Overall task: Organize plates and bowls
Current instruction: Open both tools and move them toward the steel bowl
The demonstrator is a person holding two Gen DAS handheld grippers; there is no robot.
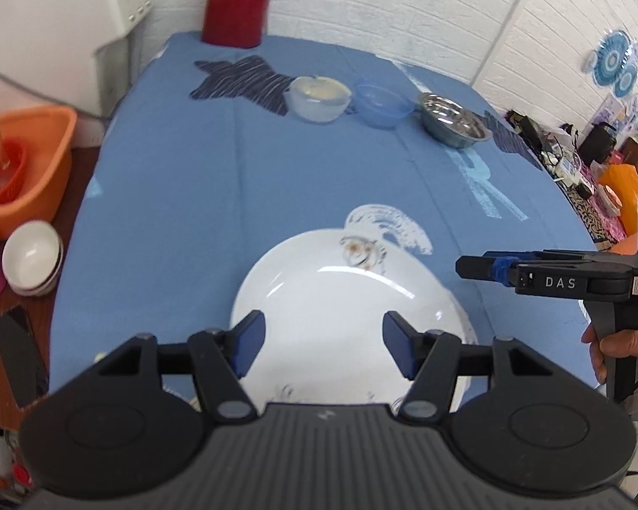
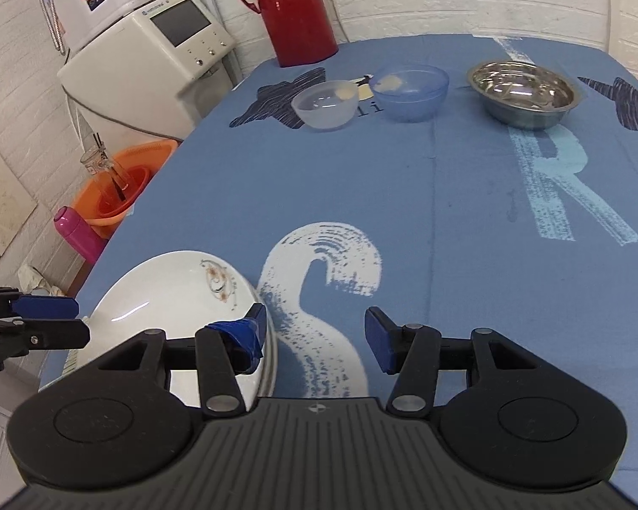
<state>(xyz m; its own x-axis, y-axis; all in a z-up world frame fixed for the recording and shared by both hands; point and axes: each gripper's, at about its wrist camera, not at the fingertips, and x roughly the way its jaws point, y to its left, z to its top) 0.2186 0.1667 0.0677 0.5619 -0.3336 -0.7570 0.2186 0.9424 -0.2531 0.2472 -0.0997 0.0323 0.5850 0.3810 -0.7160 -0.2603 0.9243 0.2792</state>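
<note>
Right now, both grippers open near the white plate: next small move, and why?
Probably ease the left gripper forward and close on the white plate's near rim: its open jaws hover over the plate without gripping, while the right gripper sits open beside it.

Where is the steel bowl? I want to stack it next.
The steel bowl sits at the table's far right, right of the blue bowl; the left wrist view shows the same.

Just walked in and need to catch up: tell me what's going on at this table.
A person holds two handheld grippers over a blue tablecloth. The left gripper hovers open above a white plate; the right gripper is open beside it, holding nothing. A clear bowl, blue bowl and steel bowl sit in a row at the far side.
</note>
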